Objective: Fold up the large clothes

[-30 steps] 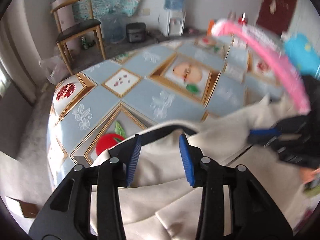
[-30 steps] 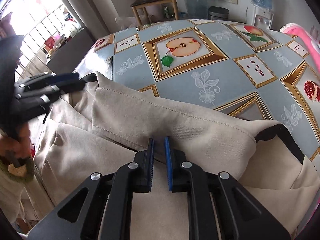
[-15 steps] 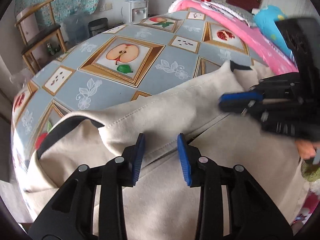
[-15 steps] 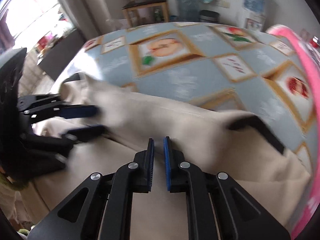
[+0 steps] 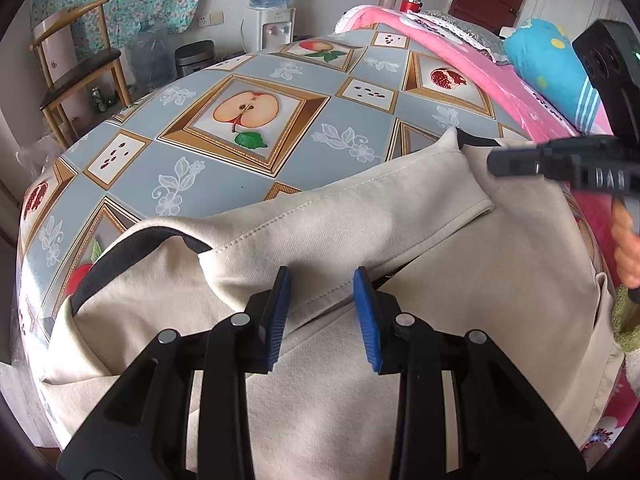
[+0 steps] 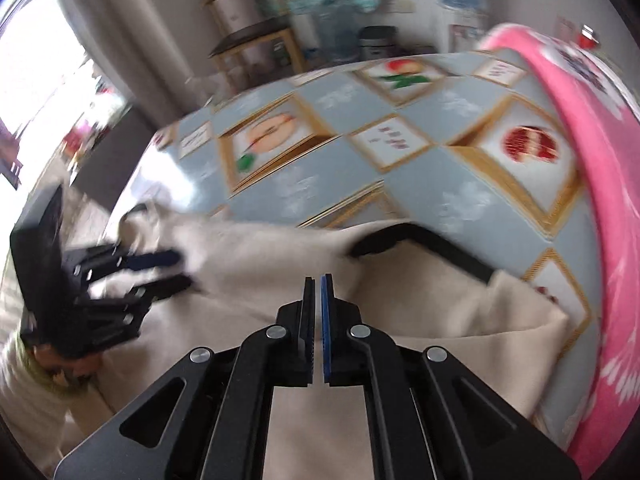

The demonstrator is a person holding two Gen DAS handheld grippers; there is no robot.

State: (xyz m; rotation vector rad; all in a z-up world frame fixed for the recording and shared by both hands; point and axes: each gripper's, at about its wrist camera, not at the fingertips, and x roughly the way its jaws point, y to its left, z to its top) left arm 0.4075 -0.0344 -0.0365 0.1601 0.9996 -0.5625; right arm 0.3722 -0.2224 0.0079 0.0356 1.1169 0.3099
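A large cream garment (image 5: 360,216) with black trim (image 5: 132,244) lies on the fruit-patterned tablecloth (image 5: 280,160), a long flap folded over its top. My left gripper (image 5: 322,312) stands open, its blue pads either side of the flap's stitched hem without pressing it. It also appears blurred in the right wrist view as the left gripper (image 6: 176,270), at the flap's left end. My right gripper (image 6: 316,320) is shut with nothing seen between its pads, above the garment (image 6: 400,320). In the left wrist view the right gripper (image 5: 494,164) hovers near the flap's right corner.
A pink blanket (image 5: 460,52) and a blue cushion (image 5: 548,60) border the table's right side. Behind the table stand a wooden chair (image 5: 76,68) and a water dispenser (image 5: 270,20). The table drops off at the left edge. A hand (image 5: 628,248) holds the right gripper.
My left gripper moved from the garment's left end to over the folded flap, then stayed. The right gripper's jaws closed fully and it swung away rightwards, its view now blurred.
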